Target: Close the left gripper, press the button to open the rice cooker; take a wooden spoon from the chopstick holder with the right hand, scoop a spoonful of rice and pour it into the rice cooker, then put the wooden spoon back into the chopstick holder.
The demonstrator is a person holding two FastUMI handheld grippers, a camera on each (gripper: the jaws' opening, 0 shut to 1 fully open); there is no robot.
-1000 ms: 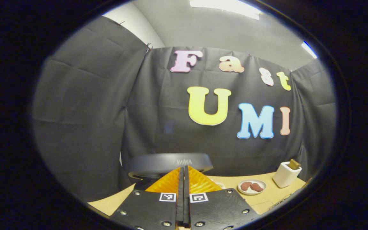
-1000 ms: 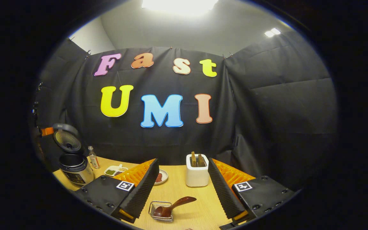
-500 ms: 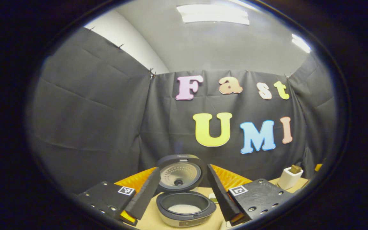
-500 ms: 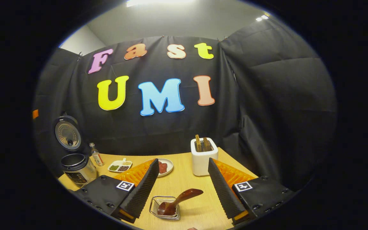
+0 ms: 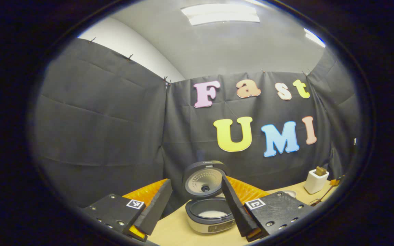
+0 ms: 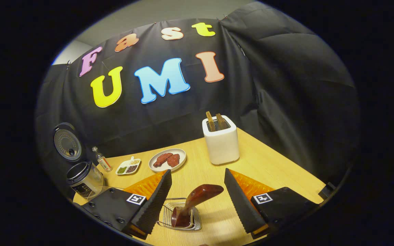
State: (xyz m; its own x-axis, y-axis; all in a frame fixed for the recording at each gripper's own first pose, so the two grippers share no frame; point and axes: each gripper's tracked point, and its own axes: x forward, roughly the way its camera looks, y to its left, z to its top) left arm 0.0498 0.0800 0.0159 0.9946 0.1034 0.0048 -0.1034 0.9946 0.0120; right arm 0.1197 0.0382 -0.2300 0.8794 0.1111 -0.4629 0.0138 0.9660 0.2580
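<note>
Pale wood worktop [image 6: 272, 164] carries everything seen from the right gripper view. Right tongs [image 6: 197, 200] spread wide, fingers clear of all objects, hovering above a small wire basket, the chopstick holder [image 6: 180, 220], which sits on the worktop between the two fingers. Wooden spoon [image 6: 193, 203] stands in that holder, bowl down inside the wire, handle tilted up and to the right; neither finger touches it.

Behind the holder: white toaster [image 6: 220, 140], upright, two slices of toast protruding from its slots. To its left a round plate [image 6: 167, 160] with two dark red pieces on it, then a small divided dish [image 6: 128, 168] with green, dark and pale contents, then a small clear bottle [image 6: 101, 159] standing upright. Rice cooker [image 6: 82, 176] at the far left edge of the worktop, lid raised.

Left gripper view: left tongs [image 5: 197, 205] also spread, holding nothing. Rice cooker [image 5: 210, 213] sits just ahead, framed between the fingers, lid swung fully up and back. Inner pot exposed; a shallow white layer, apparently rice [image 5: 212, 214], lies on the bottom. Toaster [image 5: 316, 181] is visible far right near the cloth wall, with the rim of a plate [image 5: 287, 193] beside the right-hand finger.
</note>
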